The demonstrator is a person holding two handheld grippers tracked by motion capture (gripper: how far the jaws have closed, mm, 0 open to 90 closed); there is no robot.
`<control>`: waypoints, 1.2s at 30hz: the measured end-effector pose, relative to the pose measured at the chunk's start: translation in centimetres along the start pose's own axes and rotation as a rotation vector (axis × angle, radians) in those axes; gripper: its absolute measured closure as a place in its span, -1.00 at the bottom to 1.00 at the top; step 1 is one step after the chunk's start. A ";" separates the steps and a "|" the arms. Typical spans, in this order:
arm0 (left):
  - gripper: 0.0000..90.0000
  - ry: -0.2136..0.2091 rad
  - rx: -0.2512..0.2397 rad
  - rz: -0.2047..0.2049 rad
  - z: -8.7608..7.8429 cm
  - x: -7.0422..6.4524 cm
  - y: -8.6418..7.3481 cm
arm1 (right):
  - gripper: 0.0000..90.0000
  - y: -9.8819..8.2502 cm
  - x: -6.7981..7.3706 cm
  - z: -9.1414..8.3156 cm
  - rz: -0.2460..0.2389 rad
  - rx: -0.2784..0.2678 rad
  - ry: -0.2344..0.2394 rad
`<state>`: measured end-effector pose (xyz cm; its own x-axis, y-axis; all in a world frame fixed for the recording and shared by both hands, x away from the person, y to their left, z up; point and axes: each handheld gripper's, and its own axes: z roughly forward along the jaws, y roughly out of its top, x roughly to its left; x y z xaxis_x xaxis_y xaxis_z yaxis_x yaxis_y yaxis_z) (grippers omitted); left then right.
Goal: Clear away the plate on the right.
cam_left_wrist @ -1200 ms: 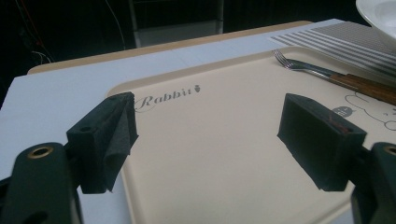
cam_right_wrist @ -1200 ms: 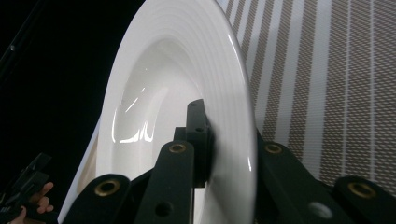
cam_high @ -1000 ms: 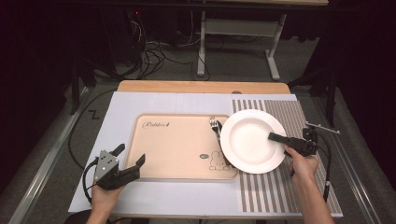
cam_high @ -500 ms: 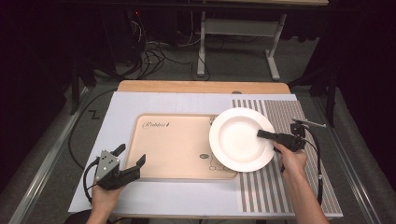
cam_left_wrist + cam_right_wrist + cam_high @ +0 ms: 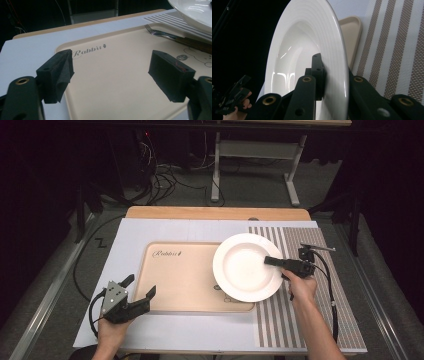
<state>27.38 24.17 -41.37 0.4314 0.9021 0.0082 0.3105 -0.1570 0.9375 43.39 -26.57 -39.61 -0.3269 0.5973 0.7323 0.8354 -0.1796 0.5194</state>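
A beige tray [image 5: 190, 280] lies just ahead of the left claw [image 5: 139, 296], whose jaws stand apart and empty at its near corner. The right claw [image 5: 272, 261], clamped on the rim of a white plate [image 5: 245, 267], holds it over the tray's right edge, apparently for setting down. A fork [image 5: 160, 32] lies under the plate; the tray's middle is bare.

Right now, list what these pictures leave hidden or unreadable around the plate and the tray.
- Fork: left gripper view, its handle end runs under the plate; in the high view the plate covers it.
- Tray: high view, its right part lies under the plate.
- Tray drawing: left gripper view, cut by the frame edge.
- Right gripper: right gripper view, the far jaw's pad is behind the plate's rim.
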 end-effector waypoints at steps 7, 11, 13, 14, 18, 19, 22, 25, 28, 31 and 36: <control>-0.55 0.004 0.006 0.008 0.0 0.0 0.0 | 0.86 0.0 0.6 1.0 -0.009 0.016 -0.004; -0.54 0.003 0.020 0.013 0.1 -0.1 0.0 | 0.86 0.0 1.0 1.6 -0.014 0.023 0.001; -0.54 0.003 0.023 0.015 0.1 -0.1 0.0 | 0.86 0.1 1.2 1.9 -0.016 0.029 0.001; -0.53 0.005 0.023 0.013 0.1 0.0 0.0 | 0.85 0.1 1.4 2.1 -0.017 0.030 0.003; -0.51 0.011 0.019 -0.001 0.0 0.1 0.0 | 0.85 0.1 1.8 2.9 -0.020 0.038 0.010; -0.51 0.009 0.021 -0.001 0.0 0.1 0.0 | 0.85 0.1 1.9 3.1 -0.022 0.041 0.010; -0.50 0.005 0.025 0.005 0.0 0.0 0.0 | 0.85 0.2 2.3 3.7 -0.028 0.052 0.006; -0.50 0.005 0.026 0.009 0.0 0.0 0.0 | 0.85 0.3 2.7 4.4 -0.033 0.060 0.008; -0.50 0.003 0.027 0.010 0.0 0.0 0.0 | 0.85 0.2 3.0 5.1 -0.032 0.064 0.017; -0.50 0.007 0.026 0.013 0.0 0.0 0.0 | 0.85 0.1 3.2 5.7 -0.023 0.064 0.030; -0.47 0.009 0.017 0.010 0.0 0.1 0.0 | 0.85 0.1 3.7 6.6 -0.038 0.086 0.009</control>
<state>27.37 24.23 -41.31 0.4271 0.9040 0.0203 0.3206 -0.1724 0.9314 45.13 -19.25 -39.76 -0.3627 0.5952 0.7171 0.8570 -0.0892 0.5075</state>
